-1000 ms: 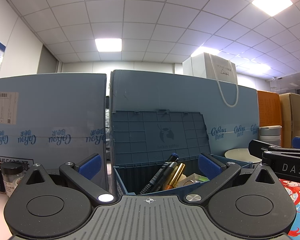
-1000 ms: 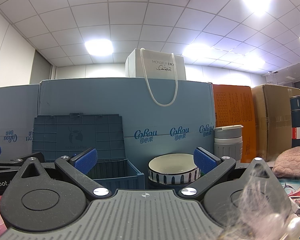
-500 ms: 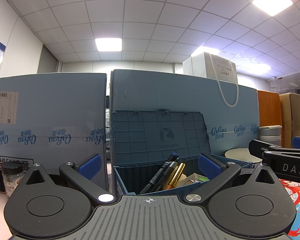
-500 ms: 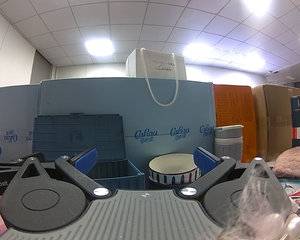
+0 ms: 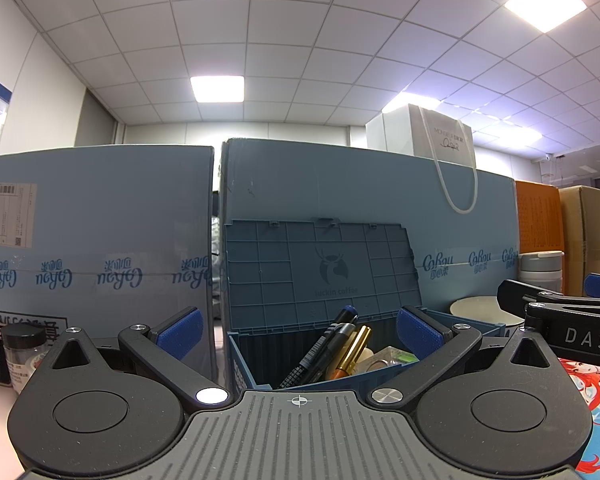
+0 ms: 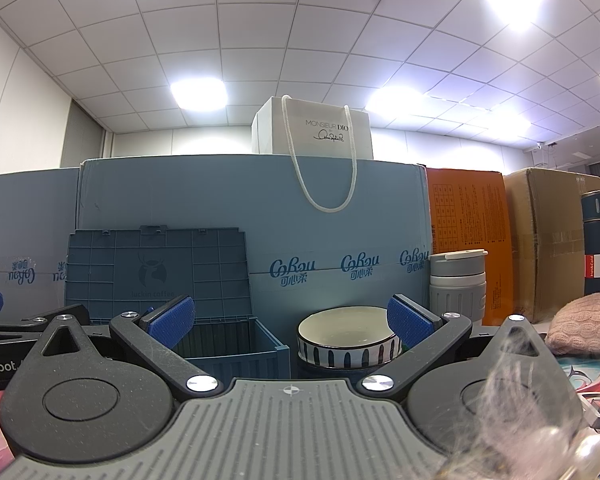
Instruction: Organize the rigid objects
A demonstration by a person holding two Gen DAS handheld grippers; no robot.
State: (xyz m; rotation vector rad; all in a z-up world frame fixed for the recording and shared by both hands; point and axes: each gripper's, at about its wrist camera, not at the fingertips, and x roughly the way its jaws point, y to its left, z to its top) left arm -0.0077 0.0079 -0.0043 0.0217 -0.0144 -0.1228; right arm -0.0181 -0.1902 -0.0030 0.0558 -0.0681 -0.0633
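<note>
A small blue storage box [image 5: 244,364] with its lid [image 5: 320,268] standing open sits straight ahead in the left wrist view. In it stand a black pen [image 5: 324,348] and a gold tube [image 5: 350,354], with small items beside them. My left gripper [image 5: 298,330] is open and empty, just in front of the box. My right gripper [image 6: 292,318] is open and empty, facing a striped bowl [image 6: 346,344]; the blue box [image 6: 236,348] is to its left. The right gripper also shows at the right of the left wrist view [image 5: 560,312].
Large blue cartons [image 6: 260,208] form a wall behind, with a white paper bag [image 6: 312,136] on top. A grey cup [image 6: 458,284], orange and brown boxes, a dark flask [image 6: 598,248] and a pink knit item [image 6: 584,324] are at the right. A black-capped jar [image 5: 22,348] stands at the left.
</note>
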